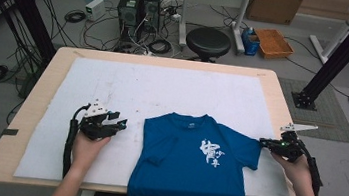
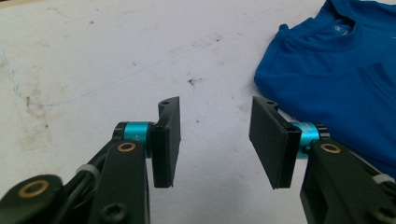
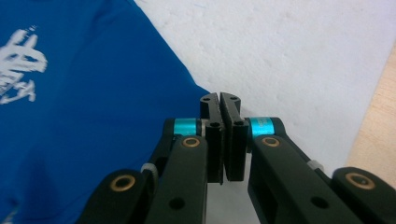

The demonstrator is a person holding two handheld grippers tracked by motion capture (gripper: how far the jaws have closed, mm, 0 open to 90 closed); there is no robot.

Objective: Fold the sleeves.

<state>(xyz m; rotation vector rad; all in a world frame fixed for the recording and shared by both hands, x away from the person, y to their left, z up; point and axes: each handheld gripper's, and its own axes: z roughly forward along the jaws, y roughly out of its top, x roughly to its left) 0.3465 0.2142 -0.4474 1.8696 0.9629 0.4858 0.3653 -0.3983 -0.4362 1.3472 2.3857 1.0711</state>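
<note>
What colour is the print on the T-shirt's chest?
White, on the blue T-shirt; the print shows best in the high view.

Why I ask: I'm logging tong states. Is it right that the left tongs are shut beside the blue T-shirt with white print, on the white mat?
Not quite: the left tongs stand open, empty, as the left gripper view shows. They are beside the blue T-shirt with white print on the white mat.

A pale wooden bench carries a white mat, scuffed with faint marks and small dark spots. Behind the bench a black round stool stands on the grey floor. Left of the stool are two dark computer towers among loose cables. Right of it lies an orange tray, with a blue box just beside it.
</note>
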